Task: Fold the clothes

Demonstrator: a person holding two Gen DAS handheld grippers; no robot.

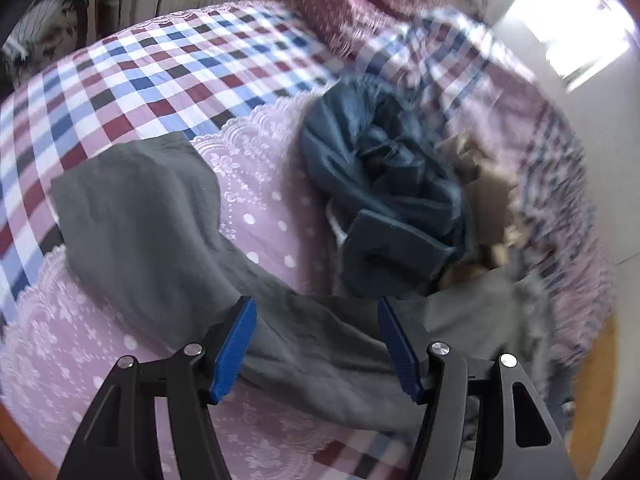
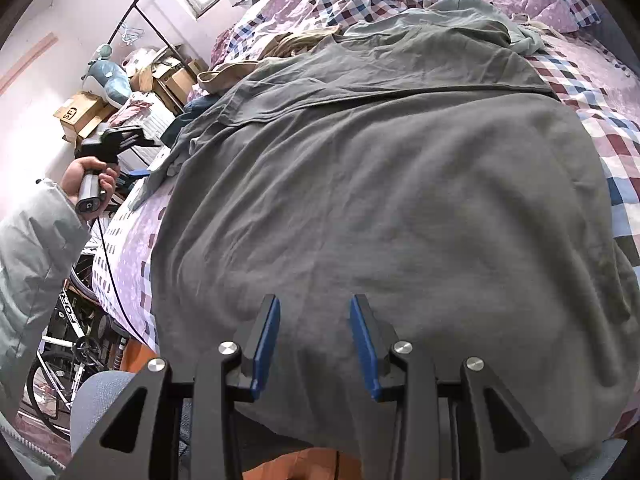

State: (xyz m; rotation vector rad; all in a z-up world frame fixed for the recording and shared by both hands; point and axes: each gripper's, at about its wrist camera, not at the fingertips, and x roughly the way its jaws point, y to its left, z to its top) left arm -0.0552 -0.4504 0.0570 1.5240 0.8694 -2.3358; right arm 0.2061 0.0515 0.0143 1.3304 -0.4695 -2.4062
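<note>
Grey garment [image 2: 380, 200]: spread across checked bedspread [image 1: 120, 80], sleeve trailing beside blue clothes heap [image 1: 384, 184]. Left gripper [image 1: 316, 344]: jaws apart, straddling sleeve, nothing pinched. Right gripper [image 2: 314, 344]: part-open over hem, empty. Step: sleeve pickup, likely. Next: pinch, fold inward.

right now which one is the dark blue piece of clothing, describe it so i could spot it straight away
Start from the bed with its checked cover. Beyond the spread grey garment lies a crumpled pile, and the dark blue garment is its bunched-up lump. Its deep blue colour sets it apart from the tan clothing beside it.
</note>
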